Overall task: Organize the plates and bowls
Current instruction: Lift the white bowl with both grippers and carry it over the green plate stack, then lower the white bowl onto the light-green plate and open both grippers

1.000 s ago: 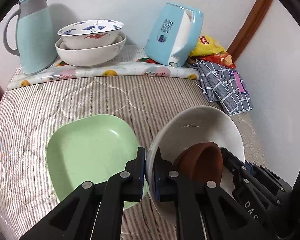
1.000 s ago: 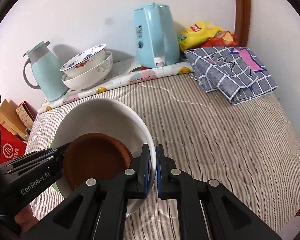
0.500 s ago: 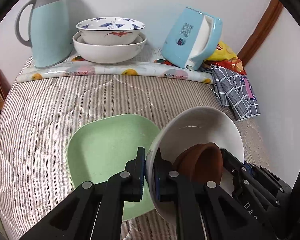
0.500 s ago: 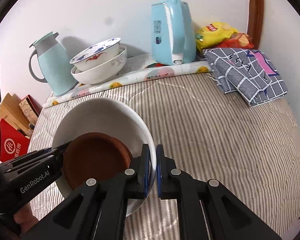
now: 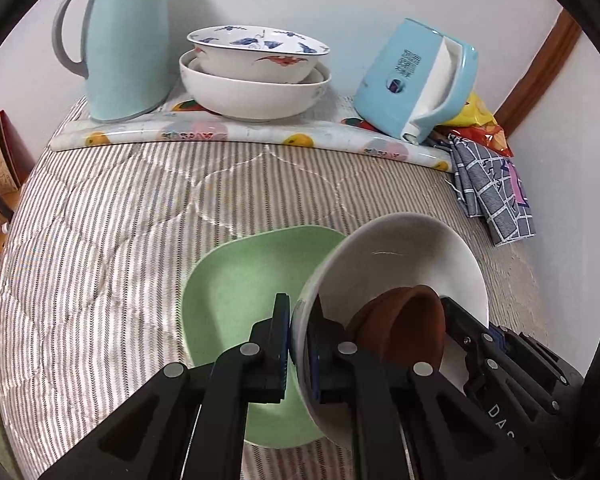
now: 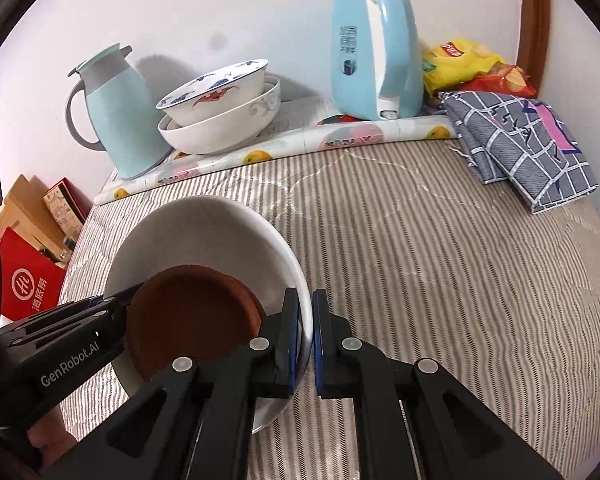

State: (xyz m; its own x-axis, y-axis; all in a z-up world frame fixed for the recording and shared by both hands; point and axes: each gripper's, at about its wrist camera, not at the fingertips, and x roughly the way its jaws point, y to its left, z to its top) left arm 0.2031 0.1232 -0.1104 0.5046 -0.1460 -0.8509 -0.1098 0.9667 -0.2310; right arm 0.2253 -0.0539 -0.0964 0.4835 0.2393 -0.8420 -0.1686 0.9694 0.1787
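Holding white bowl [image 5: 404, 256] by opposite rims: left gripper [image 5: 299, 344] and right gripper [image 6: 307, 340] both clamped. Brown dish [image 6: 192, 316] nested inside. Green plate [image 5: 244, 280] beneath; stacked bowls [image 5: 256, 76] at back. Placement left.

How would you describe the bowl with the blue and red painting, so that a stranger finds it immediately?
Look at the back of the striped table, along the white wall, between the pale blue thermos jug and the blue electric kettle. Two bowls are stacked there on a fruit-print mat. It is the upper bowl: unlike the plain white one beneath, it carries blue and red motifs.
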